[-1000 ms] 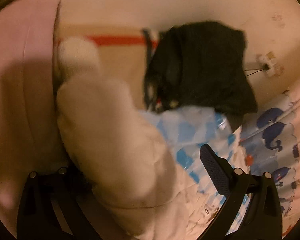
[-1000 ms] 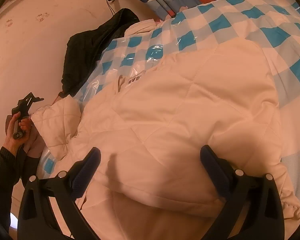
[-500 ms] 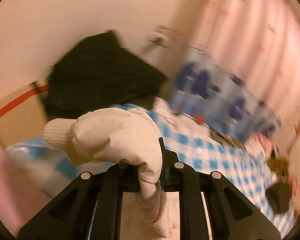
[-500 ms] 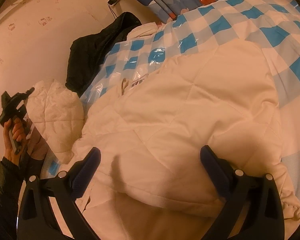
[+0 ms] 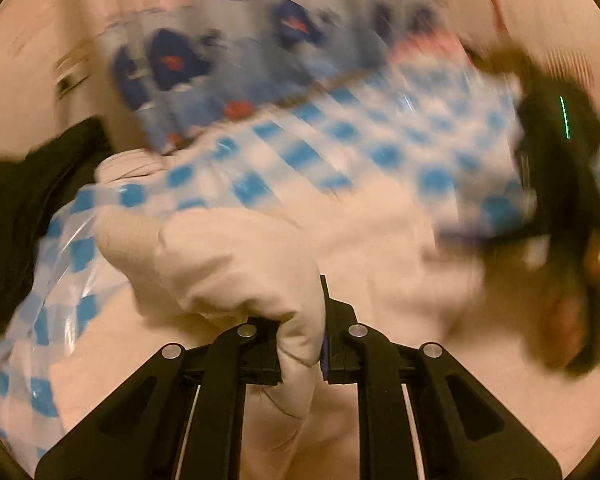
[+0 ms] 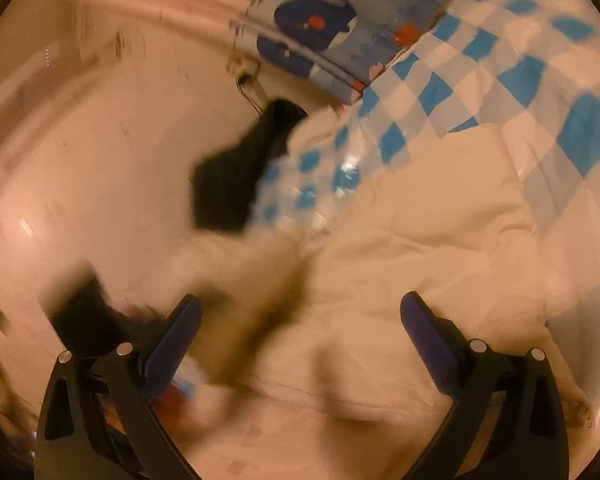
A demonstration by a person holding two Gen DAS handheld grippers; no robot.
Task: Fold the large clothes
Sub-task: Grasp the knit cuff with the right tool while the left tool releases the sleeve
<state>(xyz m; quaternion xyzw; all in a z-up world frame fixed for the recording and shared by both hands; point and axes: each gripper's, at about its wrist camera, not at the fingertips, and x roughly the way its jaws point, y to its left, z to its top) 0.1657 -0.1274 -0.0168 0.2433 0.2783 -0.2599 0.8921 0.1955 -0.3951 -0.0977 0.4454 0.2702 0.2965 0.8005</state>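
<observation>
Bed: blue-checked cover (image 6: 512,80), black garment (image 6: 236,184) at its edge
Left claw (image 5: 300,344): clamped on white jacket (image 6: 420,240) sleeve (image 5: 228,264)
Right claw (image 6: 300,328): wide, empty, above jacket

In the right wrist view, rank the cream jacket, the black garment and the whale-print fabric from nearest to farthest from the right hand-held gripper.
From the right hand-held gripper:
1. Cream jacket, directly under and ahead of the open jaws.
2. Black garment, farther ahead to the left, at the checkered sheet's edge.
3. Whale-print fabric, at the top, by the wall.
</observation>
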